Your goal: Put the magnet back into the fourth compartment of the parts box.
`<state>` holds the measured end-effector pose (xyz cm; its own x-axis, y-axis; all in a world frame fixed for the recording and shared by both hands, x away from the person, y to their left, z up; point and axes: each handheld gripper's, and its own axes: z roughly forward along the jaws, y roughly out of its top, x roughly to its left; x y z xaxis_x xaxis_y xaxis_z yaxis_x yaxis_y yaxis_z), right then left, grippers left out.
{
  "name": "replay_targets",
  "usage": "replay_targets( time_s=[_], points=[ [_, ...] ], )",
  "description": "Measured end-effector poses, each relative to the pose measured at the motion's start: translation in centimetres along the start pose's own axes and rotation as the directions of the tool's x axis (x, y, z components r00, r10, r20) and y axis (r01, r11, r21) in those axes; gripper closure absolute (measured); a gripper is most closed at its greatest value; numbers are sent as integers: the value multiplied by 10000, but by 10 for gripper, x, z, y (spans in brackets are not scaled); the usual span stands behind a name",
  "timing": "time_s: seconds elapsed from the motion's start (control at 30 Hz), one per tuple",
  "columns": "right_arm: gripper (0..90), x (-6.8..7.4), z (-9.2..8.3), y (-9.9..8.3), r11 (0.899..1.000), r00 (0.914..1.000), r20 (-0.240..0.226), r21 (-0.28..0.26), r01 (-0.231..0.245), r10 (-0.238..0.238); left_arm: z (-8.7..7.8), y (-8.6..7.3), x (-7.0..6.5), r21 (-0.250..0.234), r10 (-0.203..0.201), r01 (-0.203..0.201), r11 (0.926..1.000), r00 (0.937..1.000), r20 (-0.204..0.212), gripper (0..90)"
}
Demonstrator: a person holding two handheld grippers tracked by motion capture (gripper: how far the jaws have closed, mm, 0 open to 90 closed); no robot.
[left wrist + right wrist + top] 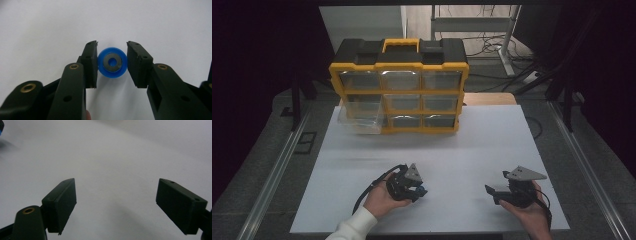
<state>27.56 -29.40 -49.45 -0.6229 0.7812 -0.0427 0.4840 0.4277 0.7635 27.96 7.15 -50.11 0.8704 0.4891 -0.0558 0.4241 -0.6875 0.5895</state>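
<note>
White and bare across most of its width, the surface (472, 145) fills the middle of the high view, with dark floor, metal rails and cables round it; at its far edge stands a yellow-and-black organizer (399, 85) with clear drawers, and one clear drawer (359, 120) at its lower left juts out toward the person. Near the front edge the left gripper (421, 190) sits in a hand with a white sleeve, tilted down to the surface, its cable looping away to the left; the right gripper (490, 191) is held well apart from it on the right, its grey three-cornered plate on top, its jaws pointing left.

From above, a speck of blue at the left gripper's tip is all that can be made out of its load; the left gripper view makes it plain: a blue wheel (112, 62) with a dark hub and a small centre hole sits between the two black jaws, both pads pressed against its sides, the white surface behind it; so the left gripper (112, 63) is clamped on the blue wheel. The right gripper view shows the right gripper (116, 202) with jaws spread wide and nothing between them, white surface beyond, and a sliver of blue at the top left corner.
</note>
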Motion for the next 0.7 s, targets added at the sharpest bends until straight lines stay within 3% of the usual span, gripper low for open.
replay_targets(
  time_s=[0.7],
  points=[
    [172,0,-1,0,9999,9999,-32,-99,-113,113,-35,-12,12,-700,-513,492,9963,9983,-290,622]
  ],
)
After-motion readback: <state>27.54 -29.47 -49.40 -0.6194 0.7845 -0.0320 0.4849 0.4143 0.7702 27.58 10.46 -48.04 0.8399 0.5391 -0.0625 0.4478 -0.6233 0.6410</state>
